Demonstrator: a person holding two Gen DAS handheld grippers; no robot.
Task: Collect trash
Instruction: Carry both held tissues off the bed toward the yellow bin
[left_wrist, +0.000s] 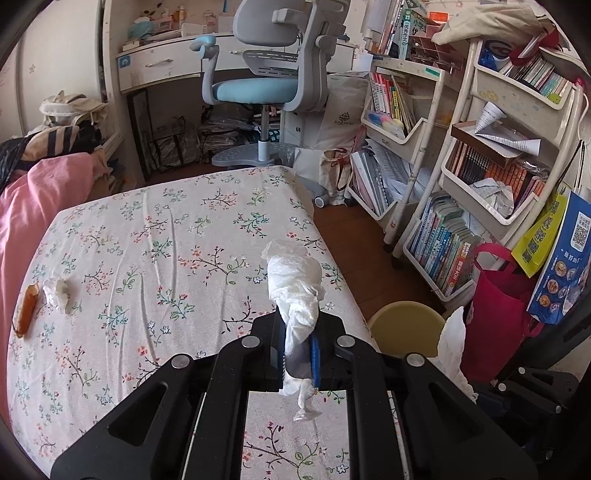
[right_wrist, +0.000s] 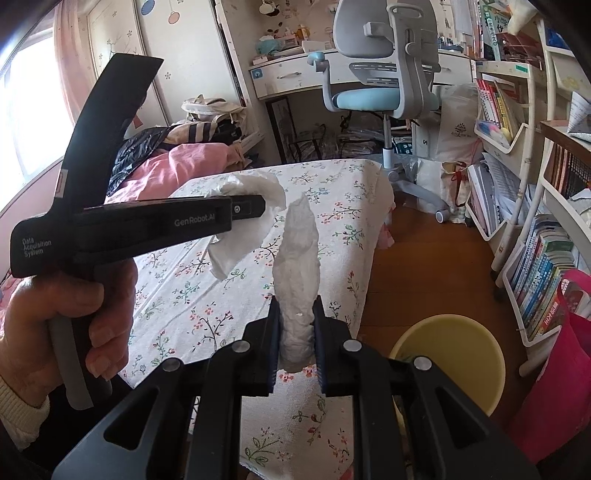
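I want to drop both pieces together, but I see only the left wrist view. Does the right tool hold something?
Observer: Yes. The right tool is shut on a rolled tissue, which stands up between its fingers.
Operator: Where is the bin, seen from that tool?
Observer: The yellow bin stands on the floor beside the bed, to the lower right of the right tool, with its mouth open.
Operator: Is my left tool above the bin?
Observer: No. The left tool holds its crumpled tissue over the flowered bed, to the left of the bin.
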